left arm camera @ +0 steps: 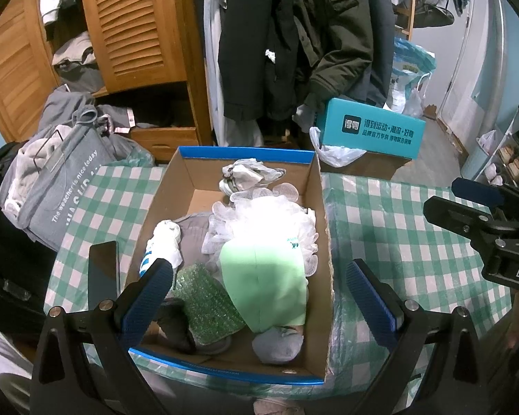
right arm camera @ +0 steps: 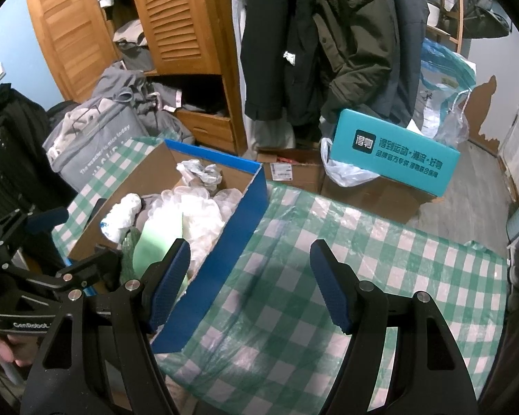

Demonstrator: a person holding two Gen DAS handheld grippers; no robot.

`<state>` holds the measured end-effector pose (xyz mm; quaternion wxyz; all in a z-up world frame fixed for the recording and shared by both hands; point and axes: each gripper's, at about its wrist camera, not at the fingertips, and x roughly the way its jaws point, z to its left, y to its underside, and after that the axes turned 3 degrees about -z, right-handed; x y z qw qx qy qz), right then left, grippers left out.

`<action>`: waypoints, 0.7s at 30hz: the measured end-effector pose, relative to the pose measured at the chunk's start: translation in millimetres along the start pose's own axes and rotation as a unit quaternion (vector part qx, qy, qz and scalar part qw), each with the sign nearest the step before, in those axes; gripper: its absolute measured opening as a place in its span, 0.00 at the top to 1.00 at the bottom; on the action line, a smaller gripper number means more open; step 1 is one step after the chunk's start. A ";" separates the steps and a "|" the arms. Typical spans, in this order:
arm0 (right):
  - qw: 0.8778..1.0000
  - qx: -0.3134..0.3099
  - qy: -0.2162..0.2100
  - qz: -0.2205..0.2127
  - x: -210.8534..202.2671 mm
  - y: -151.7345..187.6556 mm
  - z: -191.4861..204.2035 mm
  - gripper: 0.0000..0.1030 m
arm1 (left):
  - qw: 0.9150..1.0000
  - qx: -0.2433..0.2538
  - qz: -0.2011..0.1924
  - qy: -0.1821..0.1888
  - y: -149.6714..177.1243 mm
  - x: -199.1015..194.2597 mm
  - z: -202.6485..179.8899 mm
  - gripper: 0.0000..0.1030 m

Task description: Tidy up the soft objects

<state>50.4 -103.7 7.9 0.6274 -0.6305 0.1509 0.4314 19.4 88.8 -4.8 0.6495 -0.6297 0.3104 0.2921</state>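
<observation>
The box [left arm camera: 190,180] is made of matt brown cardboard, with glossy blue outer walls. The tablecloth [right arm camera: 380,276] is covered by wrinkled, glossy clear plastic film. The green sponge [left arm camera: 204,301] is rough and netted. The mint cloth [left arm camera: 270,276] is smooth. The finger pads [right arm camera: 332,294] are finely ribbed blue rubber. The wardrobe [left arm camera: 135,24] is varnished wood.

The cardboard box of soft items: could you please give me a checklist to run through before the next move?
1. Left gripper open, holding nothing: ok.
2. Right gripper open, holding nothing: ok.
3. Left gripper over the cardboard box: ok.
4. Light green cloth on top, uncovered: ok.
5. Checked tablecloth under the right gripper bare of objects: ok.
6. What lies beneath the white mesh pile: cannot tell.
</observation>
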 end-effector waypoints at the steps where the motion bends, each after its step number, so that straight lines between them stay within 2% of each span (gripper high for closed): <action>1: 1.000 0.001 0.001 0.000 -0.5 -0.6 1.0 0.31 | 1.000 0.001 0.000 -0.001 0.0 0.1 -0.1 0.02; 21: 1.000 -0.001 0.000 0.001 1.8 1.8 2.6 0.31 | 1.000 0.004 0.000 0.001 1.3 0.6 -1.3 0.02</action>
